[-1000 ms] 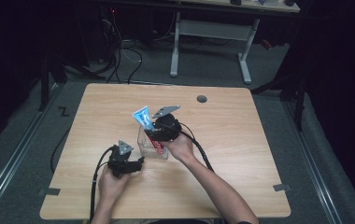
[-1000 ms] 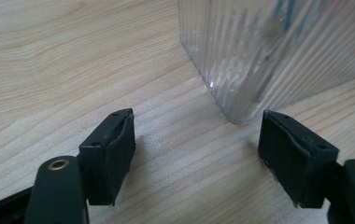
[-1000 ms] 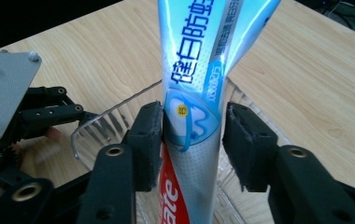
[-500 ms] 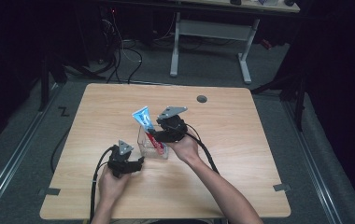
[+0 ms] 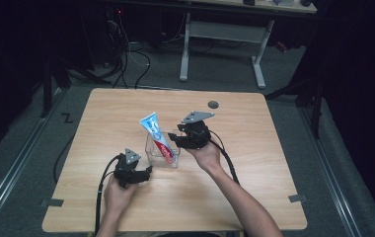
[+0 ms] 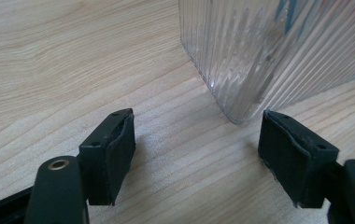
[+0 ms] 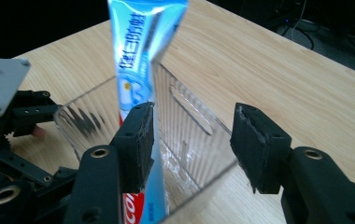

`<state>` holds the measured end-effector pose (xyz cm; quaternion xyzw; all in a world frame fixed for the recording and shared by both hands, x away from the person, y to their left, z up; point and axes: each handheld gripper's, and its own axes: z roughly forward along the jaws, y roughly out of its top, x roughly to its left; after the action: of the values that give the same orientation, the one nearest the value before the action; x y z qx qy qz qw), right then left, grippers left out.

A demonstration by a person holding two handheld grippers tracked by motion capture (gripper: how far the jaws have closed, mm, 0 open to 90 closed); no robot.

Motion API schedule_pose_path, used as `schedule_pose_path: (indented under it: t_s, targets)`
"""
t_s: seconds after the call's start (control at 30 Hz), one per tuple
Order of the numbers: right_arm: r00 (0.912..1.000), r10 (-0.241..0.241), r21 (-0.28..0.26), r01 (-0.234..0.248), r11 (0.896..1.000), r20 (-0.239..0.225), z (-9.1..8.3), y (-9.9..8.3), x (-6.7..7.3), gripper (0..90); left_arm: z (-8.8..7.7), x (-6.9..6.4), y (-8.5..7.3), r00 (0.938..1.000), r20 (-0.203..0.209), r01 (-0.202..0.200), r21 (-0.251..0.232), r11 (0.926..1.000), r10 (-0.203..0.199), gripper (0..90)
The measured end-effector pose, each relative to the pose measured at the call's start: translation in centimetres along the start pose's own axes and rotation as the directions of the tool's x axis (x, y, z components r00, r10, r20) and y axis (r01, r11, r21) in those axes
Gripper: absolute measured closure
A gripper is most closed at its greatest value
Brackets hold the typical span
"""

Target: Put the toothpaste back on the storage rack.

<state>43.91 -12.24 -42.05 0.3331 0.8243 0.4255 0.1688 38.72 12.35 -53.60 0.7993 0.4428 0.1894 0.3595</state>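
While the person's left forearm comes up from the table's near edge, the left gripper (image 5: 146, 172) lies low on the wooden table (image 5: 254, 187), pointing toward the clear ribbed container (image 5: 162, 157); in the left gripper view its jaws stand wide apart with nothing between the pads (image 6: 118, 154), and the container's corner (image 6: 241, 70) sits just ahead of them, apart from both; the right forearm reaches in at a slant from the lower right, palm under the right gripper (image 5: 173, 140), which is held above the table just beside the container's right side; its jaws have just been opening and then eased slightly closer, and in the right gripper view they stand apart over the container's rim (image 7: 189, 126), gripping nothing; the toothpaste tube (image 5: 157, 138) stands tilted inside the container, cap end down, its flat end leaning up toward the far left; the left pad (image 7: 136, 140) sits right beside the tube (image 7: 140, 51), though contact cannot be told.
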Motion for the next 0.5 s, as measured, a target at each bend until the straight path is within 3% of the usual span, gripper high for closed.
schedule_pose_path:
  t_s: [0.5]
  targets:
    - [0.9979,0.054,0.004,-0.054,0.999,0.035,-1.2,-1.6,-1.7,49.3,0.0,0.0,0.0,1.0,-0.001,0.0,-0.001,1.0,0.0,27.9]
